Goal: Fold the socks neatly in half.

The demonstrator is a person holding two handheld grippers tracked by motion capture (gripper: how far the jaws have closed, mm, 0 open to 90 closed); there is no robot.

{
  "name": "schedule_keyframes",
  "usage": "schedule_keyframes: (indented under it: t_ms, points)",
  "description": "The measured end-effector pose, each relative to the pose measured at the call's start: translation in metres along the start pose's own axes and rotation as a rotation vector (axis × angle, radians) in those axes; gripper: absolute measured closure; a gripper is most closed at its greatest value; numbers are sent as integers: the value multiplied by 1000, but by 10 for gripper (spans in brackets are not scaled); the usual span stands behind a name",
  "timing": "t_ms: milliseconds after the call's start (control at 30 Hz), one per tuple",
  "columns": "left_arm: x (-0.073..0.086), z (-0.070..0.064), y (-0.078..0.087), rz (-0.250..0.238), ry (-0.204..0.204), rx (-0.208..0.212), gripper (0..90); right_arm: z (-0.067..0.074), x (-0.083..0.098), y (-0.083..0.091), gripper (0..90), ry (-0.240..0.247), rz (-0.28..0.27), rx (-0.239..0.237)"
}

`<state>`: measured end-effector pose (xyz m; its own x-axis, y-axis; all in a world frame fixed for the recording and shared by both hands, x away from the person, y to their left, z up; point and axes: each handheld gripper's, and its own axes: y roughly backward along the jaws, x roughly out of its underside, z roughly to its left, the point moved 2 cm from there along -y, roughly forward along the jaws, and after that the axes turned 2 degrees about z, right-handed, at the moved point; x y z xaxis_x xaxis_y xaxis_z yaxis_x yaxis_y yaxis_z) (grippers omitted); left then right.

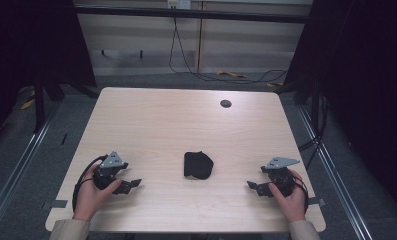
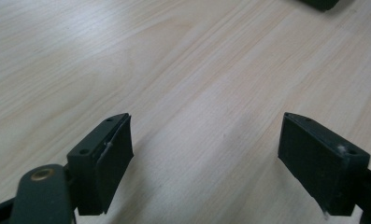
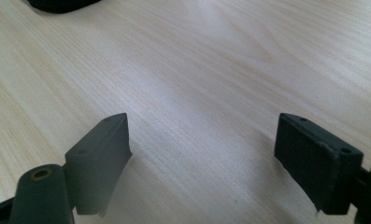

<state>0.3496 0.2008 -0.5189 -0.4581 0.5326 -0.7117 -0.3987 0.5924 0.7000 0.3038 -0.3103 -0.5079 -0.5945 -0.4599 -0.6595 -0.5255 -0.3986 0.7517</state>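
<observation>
A black, folded soft object (image 1: 198, 165) lies on the light wooden table (image 1: 186, 125), near the middle of its front half. My left gripper (image 1: 130, 186) rests low over the table to the object's left, held in a hand, jaws wide apart with only bare wood between them (image 2: 206, 154). My right gripper (image 1: 256, 188) sits to the object's right, also held in a hand and open over bare wood (image 3: 202, 154). A dark edge of the object (image 2: 319, 3) shows at the top of the left gripper view, and its edge (image 3: 61, 4) appears at the top left of the right gripper view.
A round dark cable hole (image 1: 226, 103) sits in the table's far right part. Beyond the far edge, cables (image 1: 206, 75) trail across grey carpet. Dark curtains and frame posts flank both sides, with metal rails (image 1: 16, 165) along the floor.
</observation>
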Motion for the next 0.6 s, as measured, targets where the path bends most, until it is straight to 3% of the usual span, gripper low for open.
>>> schedule_keyframes:
  t_ms: [600]
  points:
    - [17, 9, 8, 10, 6, -32, 177, -1, 4, -2, 168, 3, -5, 5]
